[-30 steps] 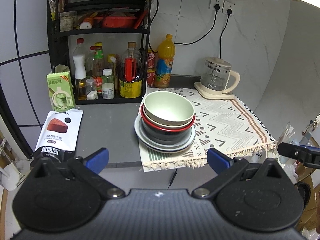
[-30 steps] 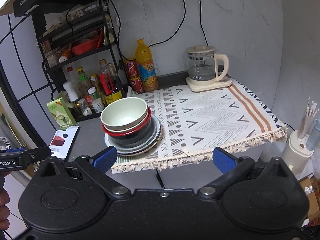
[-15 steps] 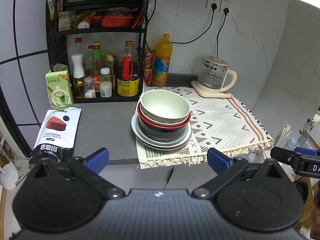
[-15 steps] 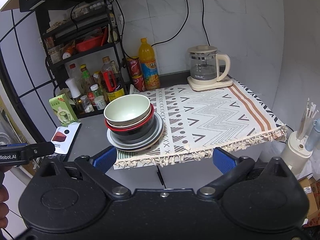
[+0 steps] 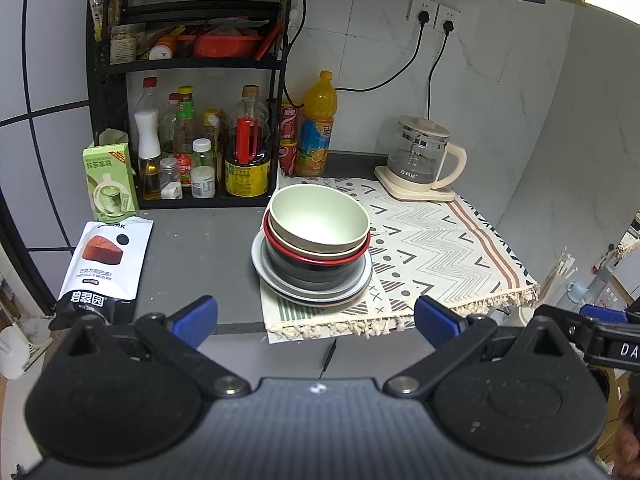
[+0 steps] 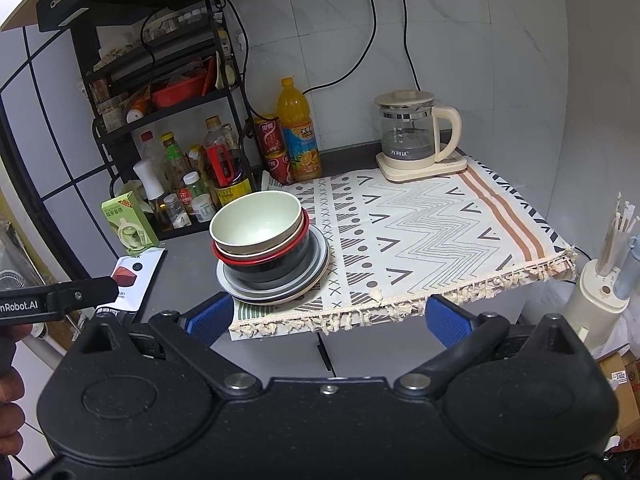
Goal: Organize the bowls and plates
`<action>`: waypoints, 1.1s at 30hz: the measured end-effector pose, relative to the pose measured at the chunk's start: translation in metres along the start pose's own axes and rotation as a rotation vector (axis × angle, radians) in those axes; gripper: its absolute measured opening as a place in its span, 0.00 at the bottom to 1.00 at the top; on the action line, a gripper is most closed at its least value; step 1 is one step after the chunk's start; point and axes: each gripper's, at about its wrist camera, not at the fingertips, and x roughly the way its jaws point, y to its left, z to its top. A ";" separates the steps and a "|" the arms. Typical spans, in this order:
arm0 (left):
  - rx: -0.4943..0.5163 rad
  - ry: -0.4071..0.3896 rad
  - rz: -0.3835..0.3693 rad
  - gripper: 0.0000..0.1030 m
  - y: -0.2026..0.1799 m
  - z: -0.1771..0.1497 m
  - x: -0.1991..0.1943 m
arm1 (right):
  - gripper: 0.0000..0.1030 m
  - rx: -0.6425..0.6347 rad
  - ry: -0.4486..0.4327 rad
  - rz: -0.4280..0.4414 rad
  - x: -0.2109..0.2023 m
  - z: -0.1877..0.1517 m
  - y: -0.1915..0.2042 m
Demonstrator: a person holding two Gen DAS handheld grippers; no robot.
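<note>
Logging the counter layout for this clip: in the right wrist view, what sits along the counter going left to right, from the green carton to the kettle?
Green carton → stack of bowls and plates → orange juice bottle → patterned cloth → glass kettle.

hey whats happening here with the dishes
A person holds two handheld grippers in front of a kitchen counter, and neither touches anything. The left gripper and right gripper are both open and empty, short of the counter's edge. The dishes sit in one stack: a pale green bowl on top, nested in a red-rimmed bowl, over grey plates, at the left edge of a patterned cloth. Sorting hasn't started.
</note>
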 end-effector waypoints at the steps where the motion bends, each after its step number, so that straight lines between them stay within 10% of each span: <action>1: 0.000 0.000 -0.001 1.00 0.000 0.000 0.000 | 1.00 0.001 0.001 0.001 0.000 0.000 0.000; 33: 0.011 0.017 -0.003 1.00 -0.009 -0.008 -0.004 | 1.00 0.018 0.024 0.013 -0.003 -0.010 -0.003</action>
